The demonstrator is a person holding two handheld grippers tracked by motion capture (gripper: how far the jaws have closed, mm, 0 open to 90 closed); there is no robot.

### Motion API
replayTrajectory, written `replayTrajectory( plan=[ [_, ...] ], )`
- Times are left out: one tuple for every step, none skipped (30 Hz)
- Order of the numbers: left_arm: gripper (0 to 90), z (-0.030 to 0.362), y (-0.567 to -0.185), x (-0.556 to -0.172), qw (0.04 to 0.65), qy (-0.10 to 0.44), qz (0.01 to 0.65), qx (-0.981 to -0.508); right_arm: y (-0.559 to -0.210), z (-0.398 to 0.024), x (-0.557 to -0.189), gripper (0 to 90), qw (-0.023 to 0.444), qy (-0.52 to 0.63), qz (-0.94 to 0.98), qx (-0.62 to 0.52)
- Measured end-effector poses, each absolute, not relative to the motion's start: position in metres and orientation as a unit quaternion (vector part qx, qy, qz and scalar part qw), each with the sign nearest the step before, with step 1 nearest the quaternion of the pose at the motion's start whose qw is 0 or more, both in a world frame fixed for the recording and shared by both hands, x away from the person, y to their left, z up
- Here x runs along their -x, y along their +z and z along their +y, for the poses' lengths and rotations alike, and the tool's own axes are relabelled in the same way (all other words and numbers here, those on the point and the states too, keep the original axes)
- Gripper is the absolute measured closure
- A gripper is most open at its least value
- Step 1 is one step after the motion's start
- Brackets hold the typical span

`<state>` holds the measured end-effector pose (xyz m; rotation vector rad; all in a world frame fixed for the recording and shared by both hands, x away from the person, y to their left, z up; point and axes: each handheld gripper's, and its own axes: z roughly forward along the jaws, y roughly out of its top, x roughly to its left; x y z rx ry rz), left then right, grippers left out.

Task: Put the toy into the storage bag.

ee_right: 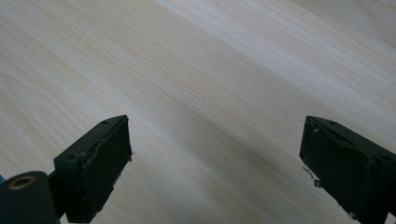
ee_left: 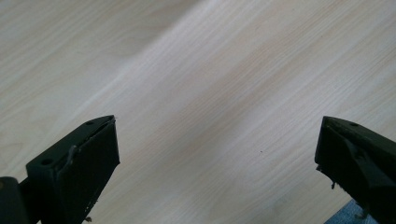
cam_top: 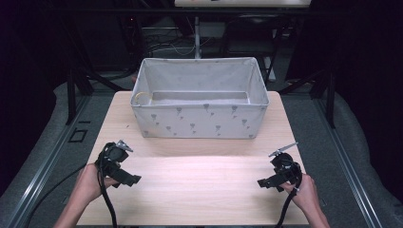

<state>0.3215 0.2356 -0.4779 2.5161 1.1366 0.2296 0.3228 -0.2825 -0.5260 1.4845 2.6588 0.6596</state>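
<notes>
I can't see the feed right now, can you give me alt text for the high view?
A person's two hands each hold an open, empty gripper low over a light wooden table, the left gripper and right gripper pointing inward toward each other. Behind them stands a grey fabric bin with a small yellowish object in its back-left corner.

black tools (cam_top: pixel 130 179) trail black cables (cam_top: pixel 108 204).

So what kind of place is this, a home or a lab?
Most likely a lab or recording rig: a bare wooden table with one fabric bin, dark metal frame legs around it, and loose cables on the floor behind.
</notes>
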Motion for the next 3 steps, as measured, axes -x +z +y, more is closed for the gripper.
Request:
replayTrajectory(
  plan=[
    [0.1,0.2354,-0.4811,-0.3209,0.184,0.081,0.404,-0.893,-0.5263,-0.2822,-0.3225,8.3,0.015,0.213,0.852,-0.478],
    [0.0,0.235,-0.4846,-0.3204,0.184,0.08,0.404,-0.892,-0.5263,-0.2821,-0.3225,8.3,0.014,0.213,0.852,-0.478],
    [0.0,0.2347,-0.4879,-0.32,0.185,0.079,0.403,-0.893,-0.5263,-0.2822,-0.3225,8.3,0.014,0.212,0.852,-0.478]
  ],
)
